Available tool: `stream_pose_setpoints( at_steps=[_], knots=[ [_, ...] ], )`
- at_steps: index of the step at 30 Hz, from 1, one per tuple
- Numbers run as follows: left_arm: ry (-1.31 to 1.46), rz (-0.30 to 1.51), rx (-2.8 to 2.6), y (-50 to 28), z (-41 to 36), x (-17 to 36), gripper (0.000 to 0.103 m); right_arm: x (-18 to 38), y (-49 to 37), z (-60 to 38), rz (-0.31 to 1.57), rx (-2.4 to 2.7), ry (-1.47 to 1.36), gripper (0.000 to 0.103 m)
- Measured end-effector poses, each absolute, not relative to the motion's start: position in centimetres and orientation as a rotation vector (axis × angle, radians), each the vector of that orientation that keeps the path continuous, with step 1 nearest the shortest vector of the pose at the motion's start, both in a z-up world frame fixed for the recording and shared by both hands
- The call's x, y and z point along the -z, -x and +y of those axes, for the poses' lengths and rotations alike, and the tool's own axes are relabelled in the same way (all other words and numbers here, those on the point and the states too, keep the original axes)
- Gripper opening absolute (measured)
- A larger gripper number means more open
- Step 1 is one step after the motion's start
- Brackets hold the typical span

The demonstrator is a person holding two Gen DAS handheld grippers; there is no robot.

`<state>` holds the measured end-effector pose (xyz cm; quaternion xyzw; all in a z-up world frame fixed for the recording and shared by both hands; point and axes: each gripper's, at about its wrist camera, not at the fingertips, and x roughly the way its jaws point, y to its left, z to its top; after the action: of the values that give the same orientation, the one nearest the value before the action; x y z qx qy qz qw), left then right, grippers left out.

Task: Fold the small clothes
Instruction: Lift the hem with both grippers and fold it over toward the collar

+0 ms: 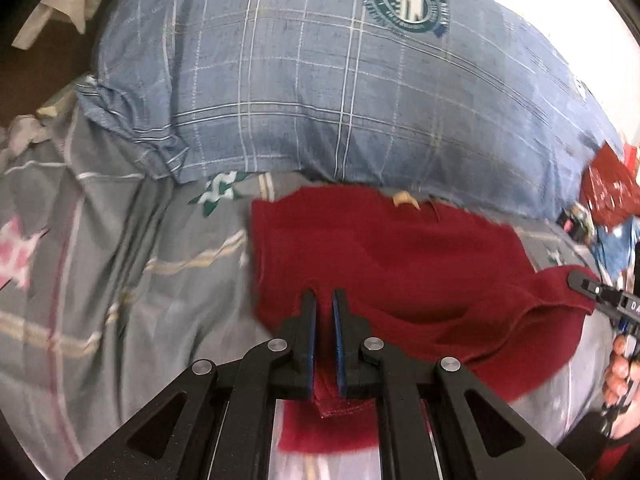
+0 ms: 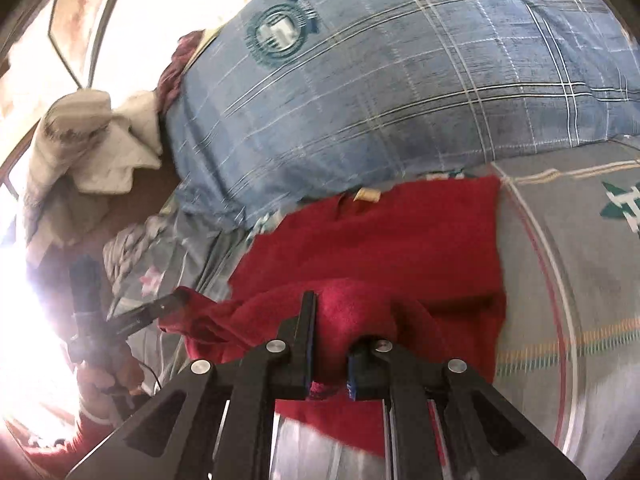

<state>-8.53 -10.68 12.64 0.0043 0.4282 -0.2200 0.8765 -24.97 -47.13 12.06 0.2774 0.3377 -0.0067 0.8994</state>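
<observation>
A small dark red garment lies on the grey patterned bedsheet in front of a blue plaid pillow. My left gripper is shut on the garment's near hem, with red cloth between its pads. In the right wrist view the same garment is partly lifted and folded over itself. My right gripper is shut on a raised bunch of its cloth, which covers the right finger. The right gripper shows at the right of the left wrist view; the left gripper shows at the left of the right wrist view.
The blue plaid pillow fills the space behind the garment. White crumpled cloth lies at the far left. More red and blue clothes lie at the far right. The grey sheet spreads to the right.
</observation>
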Motion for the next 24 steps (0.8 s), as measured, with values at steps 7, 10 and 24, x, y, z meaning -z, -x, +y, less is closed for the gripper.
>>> stream_pose_setpoints(
  at_steps=[7, 10, 24],
  knots=[
    [0.030, 0.915, 0.443, 1.9, -13.2, -10.8, 0.006, -12.4, 18.8, -51.3, 0.686, 0.037, -0.599, 0.011],
    [0.047, 0.914, 0.436, -1.0, -13.8, -10.5, 0.008, -12.3, 15.6, -52.9, 0.699, 0.054, -0.599, 0.011],
    [0.196, 0.851, 0.436, -3.5, -11.2, -9.5, 0.062, -11.9, 14.4, -57.4, 0.670, 0.094, -0.693, 0.077]
  ],
)
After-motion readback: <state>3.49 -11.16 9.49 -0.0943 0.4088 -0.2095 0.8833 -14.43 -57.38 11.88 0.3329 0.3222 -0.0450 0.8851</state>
